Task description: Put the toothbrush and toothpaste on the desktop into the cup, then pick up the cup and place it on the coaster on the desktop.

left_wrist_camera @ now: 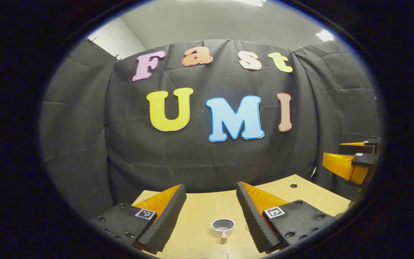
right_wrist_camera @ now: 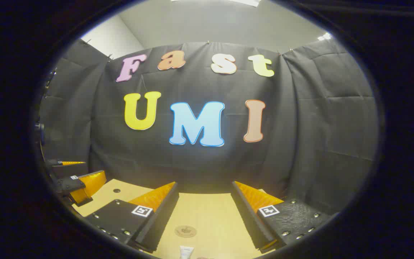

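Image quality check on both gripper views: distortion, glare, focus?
Left gripper view: strong fisheye bending of the desktop edge, bright ceiling light at top right, cup sharp. Right gripper view: same bending, even light without harsh glare, coaster dim but legible, toothpaste cut off at the bottom.

The left gripper (left_wrist_camera: 211,201) hangs wide open above the desktop (left_wrist_camera: 199,212); a cup (left_wrist_camera: 223,227) stands between its fingers, and the right gripper (left_wrist_camera: 350,162) is at the right edge.
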`<state>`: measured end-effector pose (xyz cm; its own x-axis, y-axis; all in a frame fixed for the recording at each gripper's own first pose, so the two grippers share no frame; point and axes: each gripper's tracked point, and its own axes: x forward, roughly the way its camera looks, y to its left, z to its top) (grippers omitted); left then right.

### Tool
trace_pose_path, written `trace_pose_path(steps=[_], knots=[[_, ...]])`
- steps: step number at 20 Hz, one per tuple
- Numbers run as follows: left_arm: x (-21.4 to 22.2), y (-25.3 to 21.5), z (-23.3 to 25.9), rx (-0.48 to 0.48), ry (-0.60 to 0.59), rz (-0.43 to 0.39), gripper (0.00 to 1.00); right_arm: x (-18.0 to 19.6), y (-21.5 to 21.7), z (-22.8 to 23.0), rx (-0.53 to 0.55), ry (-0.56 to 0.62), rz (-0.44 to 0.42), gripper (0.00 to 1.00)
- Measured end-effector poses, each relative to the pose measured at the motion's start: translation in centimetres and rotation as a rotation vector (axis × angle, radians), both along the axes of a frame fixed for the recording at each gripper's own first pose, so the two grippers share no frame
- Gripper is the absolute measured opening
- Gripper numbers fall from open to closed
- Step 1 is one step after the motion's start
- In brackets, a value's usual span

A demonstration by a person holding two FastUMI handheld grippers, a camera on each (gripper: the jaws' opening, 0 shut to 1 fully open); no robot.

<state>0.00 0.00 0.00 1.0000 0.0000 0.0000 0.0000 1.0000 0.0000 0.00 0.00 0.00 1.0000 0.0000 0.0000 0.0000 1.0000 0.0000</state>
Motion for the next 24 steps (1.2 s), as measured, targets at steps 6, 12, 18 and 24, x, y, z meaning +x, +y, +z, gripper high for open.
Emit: trace_pose_path(steps=[6, 12, 18, 24], knots=[[1.5, -0.5, 0.0, 0.012, 0.018, 0.004, 0.94, 1.2, 0.4, -1.9, 0.007, 0.084, 0.018, 0.92], [2.6, -0.4, -1.8, -0.006, 0.078, 0.004, 0.88, 2.2, 1.0, -3.0, -0.003, 0.133, 0.037, 0.92], [3.5, -0.3, -3.0, -0.022, 0.122, 0.008, 0.88, 3.2, 1.2, -4.6, 0.011, 0.194, 0.048, 0.92], [4.3, -0.4, -5.6, -0.024, 0.191, -0.002, 0.94, 4.1, 1.9, -7.6, 0.018, 0.293, 0.064, 0.92]])
